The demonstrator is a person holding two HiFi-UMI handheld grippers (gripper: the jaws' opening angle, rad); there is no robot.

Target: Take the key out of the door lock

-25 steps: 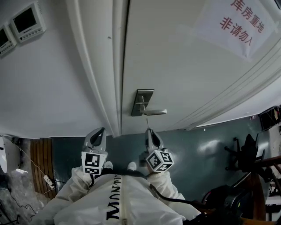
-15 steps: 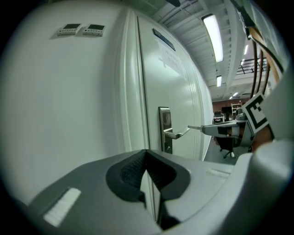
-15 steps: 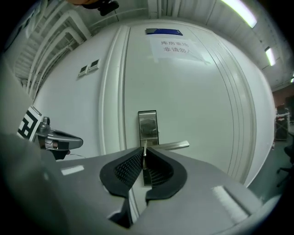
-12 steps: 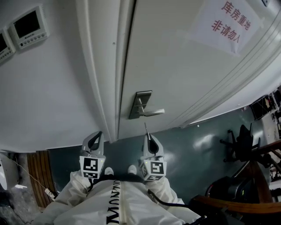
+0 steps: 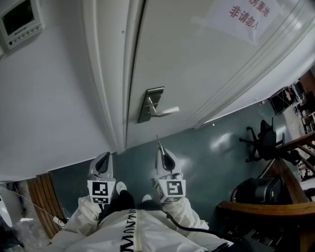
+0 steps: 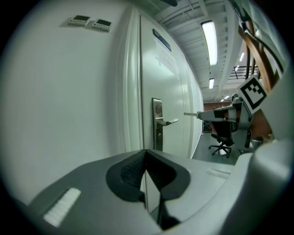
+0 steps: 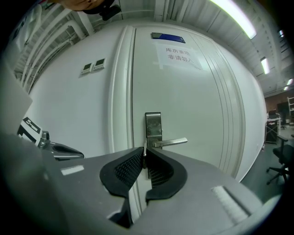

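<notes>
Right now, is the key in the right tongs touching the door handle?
Apart. The head view shows bare door and floor between the key and the door handle.

Paper notice (image 5: 239, 15) w/ red chars, top R; wall ctrl panel (image 5: 19, 22), top L; office chair (image 5: 263, 142) on teal floor (image 5: 216, 162).

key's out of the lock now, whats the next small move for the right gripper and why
Probably draw the right gripper back from the white door and lower it without loosening the jaws. The thin metal key is pinched in its grip, tip clear of the silver lock plate, so nothing is left to pull; letting go now would likely drop it.
</notes>
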